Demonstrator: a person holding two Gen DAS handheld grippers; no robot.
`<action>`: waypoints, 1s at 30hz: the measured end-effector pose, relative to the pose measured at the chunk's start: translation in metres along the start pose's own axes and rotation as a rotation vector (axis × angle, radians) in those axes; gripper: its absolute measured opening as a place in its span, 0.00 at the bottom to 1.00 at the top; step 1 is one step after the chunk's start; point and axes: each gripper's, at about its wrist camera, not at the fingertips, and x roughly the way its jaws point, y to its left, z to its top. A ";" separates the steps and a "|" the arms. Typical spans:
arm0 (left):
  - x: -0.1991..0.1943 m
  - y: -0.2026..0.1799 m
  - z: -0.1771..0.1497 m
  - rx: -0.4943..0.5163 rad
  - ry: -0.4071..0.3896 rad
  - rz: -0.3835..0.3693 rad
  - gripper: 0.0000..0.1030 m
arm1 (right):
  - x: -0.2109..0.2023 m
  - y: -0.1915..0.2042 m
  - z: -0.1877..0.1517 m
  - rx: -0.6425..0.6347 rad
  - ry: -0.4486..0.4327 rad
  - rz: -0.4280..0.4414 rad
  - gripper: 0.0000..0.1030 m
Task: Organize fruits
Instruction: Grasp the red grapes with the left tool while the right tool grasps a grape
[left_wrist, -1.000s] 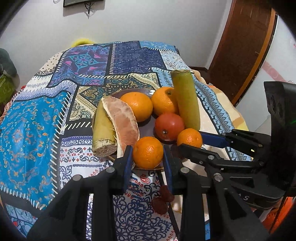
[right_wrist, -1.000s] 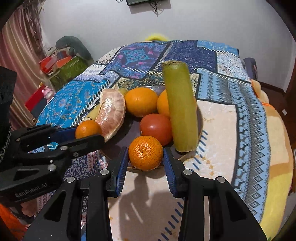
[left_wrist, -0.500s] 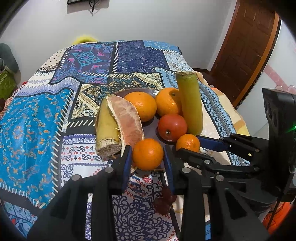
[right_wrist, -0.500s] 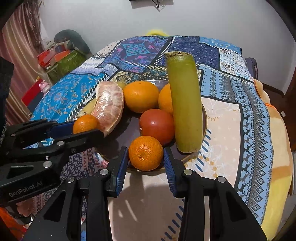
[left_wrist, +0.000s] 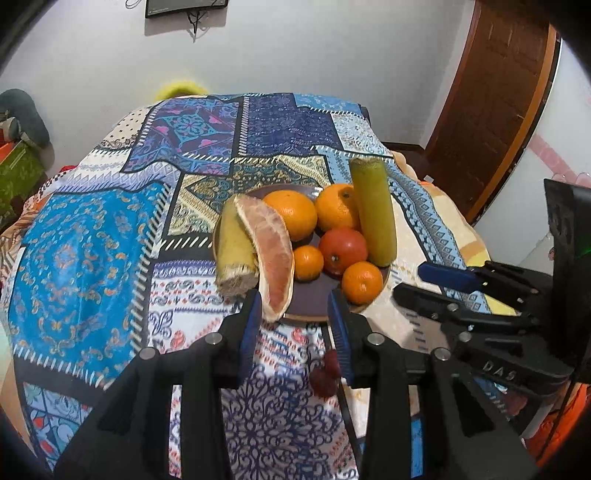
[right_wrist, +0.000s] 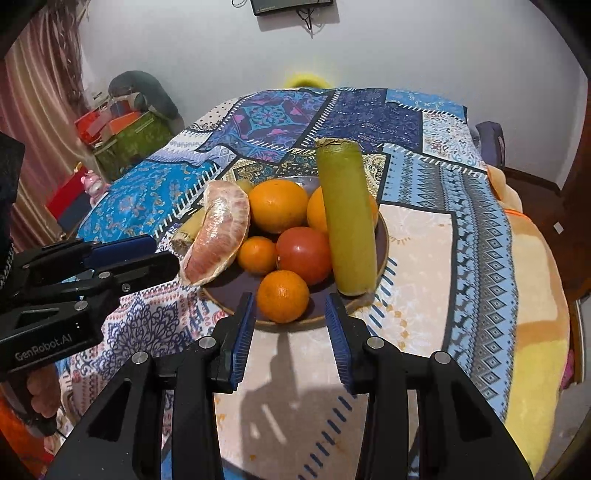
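A dark plate on the patchwork cloth holds two big oranges, a red fruit, a grapefruit wedge, a green stalk and a yellowish stalk. Two mandarins lie on it: one by the wedge, one at the near rim. My left gripper stands open before the rim, nothing gripped. My right gripper is open too, with the near mandarin just past its tips and a gap beside it.
The patterned cloth covers the whole surface and falls away at the right edge. Small dark red fruits lie on it under my left gripper. Boxes stand at the left wall, a wooden door at the right.
Both grippers have drawn back and up from the plate. The mandarin that sat between the left fingers now lies by the wedge; the right one rests at the rim, clear of the pads.
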 end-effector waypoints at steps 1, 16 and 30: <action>-0.001 0.001 -0.003 -0.003 0.005 0.001 0.36 | -0.002 0.001 -0.001 -0.002 0.001 -0.003 0.35; 0.034 -0.013 -0.061 -0.004 0.206 -0.028 0.36 | -0.022 0.004 -0.028 -0.002 0.022 -0.007 0.43; 0.038 -0.016 -0.061 0.019 0.162 -0.038 0.21 | -0.004 0.006 -0.035 0.014 0.071 0.039 0.43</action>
